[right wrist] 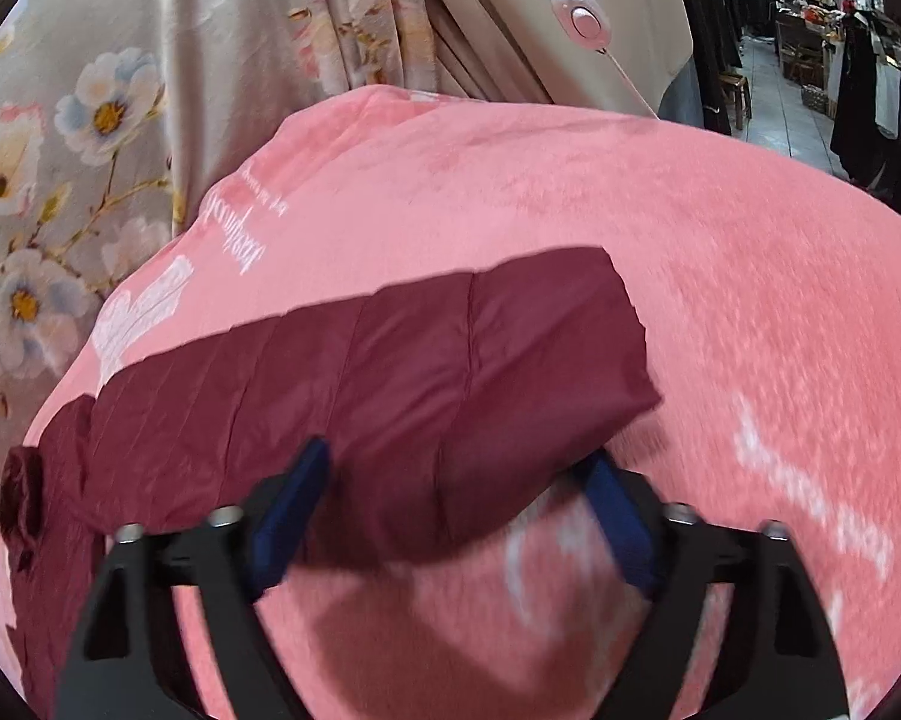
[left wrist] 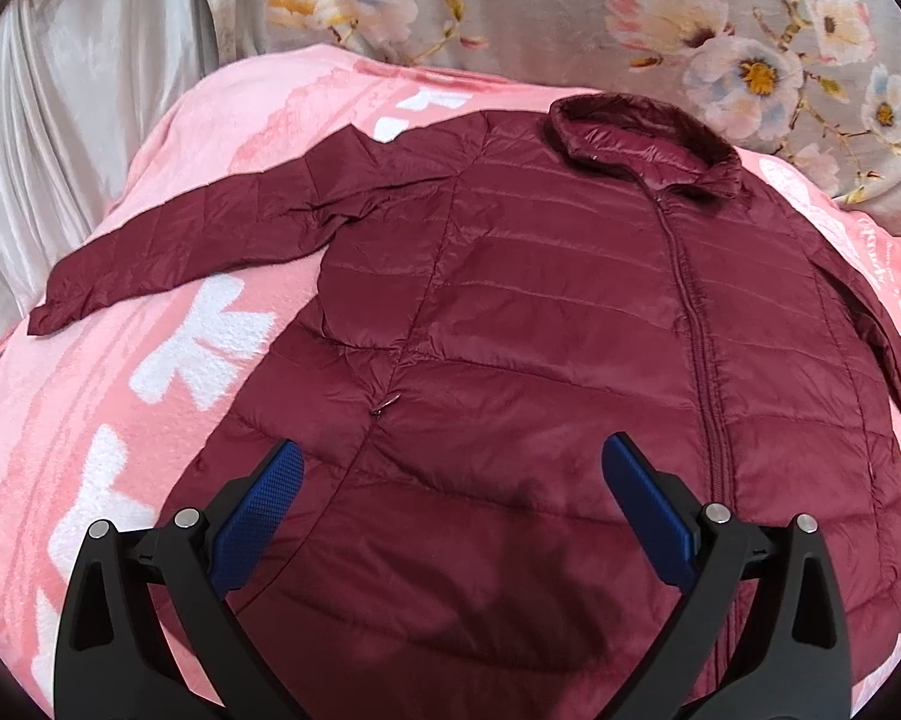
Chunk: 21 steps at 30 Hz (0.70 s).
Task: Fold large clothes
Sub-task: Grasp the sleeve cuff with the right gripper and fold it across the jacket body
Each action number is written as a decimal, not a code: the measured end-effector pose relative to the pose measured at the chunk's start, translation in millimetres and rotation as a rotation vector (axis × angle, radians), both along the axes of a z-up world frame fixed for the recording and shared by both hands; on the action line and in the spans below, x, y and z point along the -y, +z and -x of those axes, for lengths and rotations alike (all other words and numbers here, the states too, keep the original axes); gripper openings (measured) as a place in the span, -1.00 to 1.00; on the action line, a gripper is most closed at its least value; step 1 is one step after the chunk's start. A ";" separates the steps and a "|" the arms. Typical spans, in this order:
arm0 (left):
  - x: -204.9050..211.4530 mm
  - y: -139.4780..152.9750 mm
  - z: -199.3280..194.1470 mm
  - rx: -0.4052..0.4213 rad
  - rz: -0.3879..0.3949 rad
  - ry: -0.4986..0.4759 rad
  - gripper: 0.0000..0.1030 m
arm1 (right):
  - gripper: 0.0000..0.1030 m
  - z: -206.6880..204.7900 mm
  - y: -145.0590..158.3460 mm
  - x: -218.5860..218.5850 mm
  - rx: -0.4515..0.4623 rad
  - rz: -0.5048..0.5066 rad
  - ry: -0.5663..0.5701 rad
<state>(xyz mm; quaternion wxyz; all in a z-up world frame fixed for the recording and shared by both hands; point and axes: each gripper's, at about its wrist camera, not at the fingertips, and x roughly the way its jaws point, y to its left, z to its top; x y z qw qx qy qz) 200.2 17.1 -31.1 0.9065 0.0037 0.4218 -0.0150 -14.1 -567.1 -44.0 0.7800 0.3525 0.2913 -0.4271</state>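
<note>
Both grippers, left (left wrist: 453,468) and right (right wrist: 456,480), have black arms, silver screws, blue textured jaws.

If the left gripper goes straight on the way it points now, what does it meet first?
Most likely the front of the maroon jacket, just left of its zipper. The left gripper is open and empty; the depth is unclear.

A maroon jacket (left wrist: 540,330) lay flat on a pink blanket (left wrist: 120,390), spread ahead of the jaws.
</note>
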 end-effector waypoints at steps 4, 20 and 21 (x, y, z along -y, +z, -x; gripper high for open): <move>-3.2 -3.3 -10.8 -0.011 -0.013 0.019 0.89 | -0.78 -27.2 13.3 14.8 0.063 -0.010 0.007; -66.1 -11.6 -28.8 -0.004 -0.097 0.189 0.89 | -0.82 -270.9 137.8 -256.0 0.272 0.290 0.836; -70.4 -12.8 -28.7 -0.007 -0.097 0.194 0.89 | -0.82 -277.5 135.6 -270.7 0.271 0.287 0.869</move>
